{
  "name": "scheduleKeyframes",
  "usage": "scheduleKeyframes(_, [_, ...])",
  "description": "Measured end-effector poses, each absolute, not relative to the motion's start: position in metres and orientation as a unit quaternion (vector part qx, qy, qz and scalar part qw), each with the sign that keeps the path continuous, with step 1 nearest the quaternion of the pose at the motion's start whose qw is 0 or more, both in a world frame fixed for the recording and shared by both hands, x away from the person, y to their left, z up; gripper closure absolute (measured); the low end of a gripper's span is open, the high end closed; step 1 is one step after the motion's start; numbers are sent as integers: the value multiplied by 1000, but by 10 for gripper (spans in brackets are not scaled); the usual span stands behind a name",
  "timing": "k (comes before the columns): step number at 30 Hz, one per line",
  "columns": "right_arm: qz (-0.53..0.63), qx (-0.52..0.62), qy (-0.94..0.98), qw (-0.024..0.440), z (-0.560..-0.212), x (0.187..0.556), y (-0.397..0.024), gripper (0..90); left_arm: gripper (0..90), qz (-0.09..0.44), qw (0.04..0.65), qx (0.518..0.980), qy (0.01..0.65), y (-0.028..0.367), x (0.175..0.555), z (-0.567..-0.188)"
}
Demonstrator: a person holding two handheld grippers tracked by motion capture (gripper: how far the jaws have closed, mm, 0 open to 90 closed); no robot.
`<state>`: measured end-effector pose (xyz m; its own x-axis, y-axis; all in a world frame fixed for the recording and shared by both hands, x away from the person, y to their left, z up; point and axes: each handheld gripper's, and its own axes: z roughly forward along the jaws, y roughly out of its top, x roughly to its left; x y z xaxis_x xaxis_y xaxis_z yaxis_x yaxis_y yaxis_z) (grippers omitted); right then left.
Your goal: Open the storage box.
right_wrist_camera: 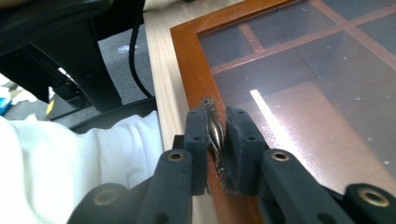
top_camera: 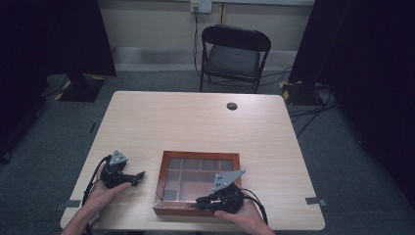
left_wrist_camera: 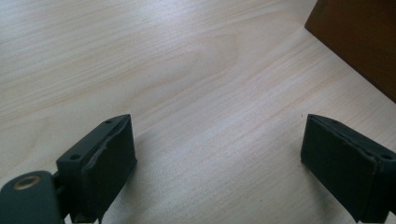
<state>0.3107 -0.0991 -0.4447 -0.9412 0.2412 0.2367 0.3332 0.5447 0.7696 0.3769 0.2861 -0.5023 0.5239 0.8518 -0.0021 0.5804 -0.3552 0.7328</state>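
Gripping ornate metal handle (right_wrist_camera: 215,135), glass-lidded wooden box (top_camera: 166,161)

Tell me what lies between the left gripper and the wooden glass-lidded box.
Bare light-wood tabletop separates the left gripper from the brown wooden glass-lidded box; the left gripper view shows this.

No text, label, brand, number or sign can be read anywhere in these views, neither on the wooden box (top_camera: 197,182) with its glass lid near the front edge of the bench (top_camera: 195,122) nor on the wall socket (top_camera: 201,6) beyond it.
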Motion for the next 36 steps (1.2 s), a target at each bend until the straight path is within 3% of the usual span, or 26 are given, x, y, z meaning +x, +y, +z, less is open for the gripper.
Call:
scheduleKeyframes(24, [-450,-151,-879,54,-437,315,-104,831,99,192,348,805,441,289,376,-502])
scheduleKeyframes(36, [-452,-151,-876,72,-427,321,-103,834,157,183,351,801,449,290,375,-499])
